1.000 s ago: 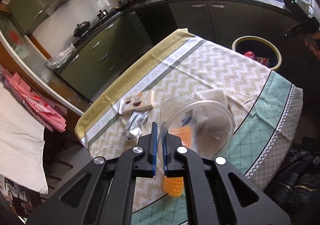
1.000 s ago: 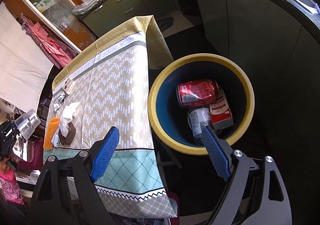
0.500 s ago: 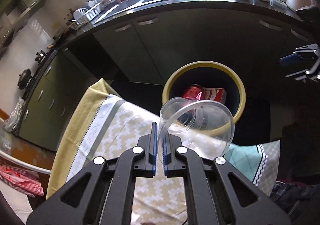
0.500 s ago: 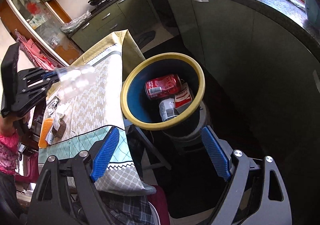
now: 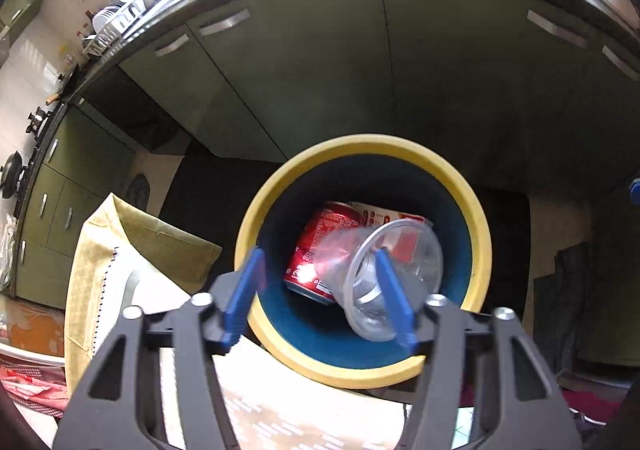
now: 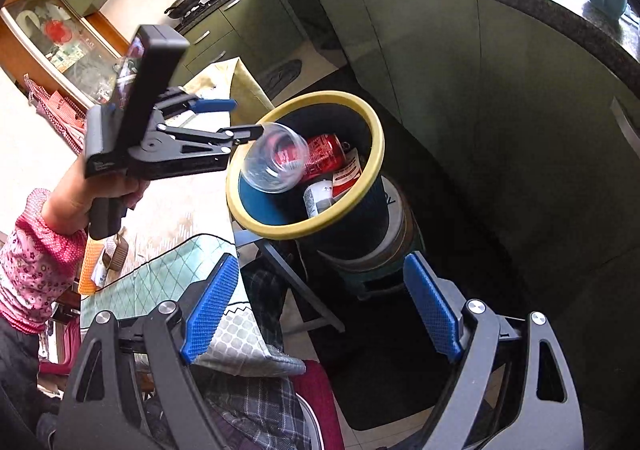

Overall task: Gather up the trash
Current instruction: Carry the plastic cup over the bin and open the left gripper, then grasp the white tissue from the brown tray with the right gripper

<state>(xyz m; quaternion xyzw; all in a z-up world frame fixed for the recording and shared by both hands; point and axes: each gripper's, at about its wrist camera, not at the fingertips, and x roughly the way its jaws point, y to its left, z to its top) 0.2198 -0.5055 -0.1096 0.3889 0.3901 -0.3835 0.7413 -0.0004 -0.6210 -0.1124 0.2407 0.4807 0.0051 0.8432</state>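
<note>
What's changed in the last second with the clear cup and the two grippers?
The left gripper carried the clear plastic cup from the table to above the yellow-rimmed bin; its jaws are opening, releasing the cup. The right gripper stays open and empty; the red can remains inside.

The left wrist view looks steeply down along its claw (image 5: pixel 320 292) from close above the bin (image 5: pixel 478 221), with cabinets behind. The right wrist view faces down from farther back and to one side, taking in the left claw (image 6: pixel 240 119) and the surface (image 6: pixel 168 250). Both share the bin (image 6: pixel 376 153) and the cup (image 6: pixel 276 161).
</note>
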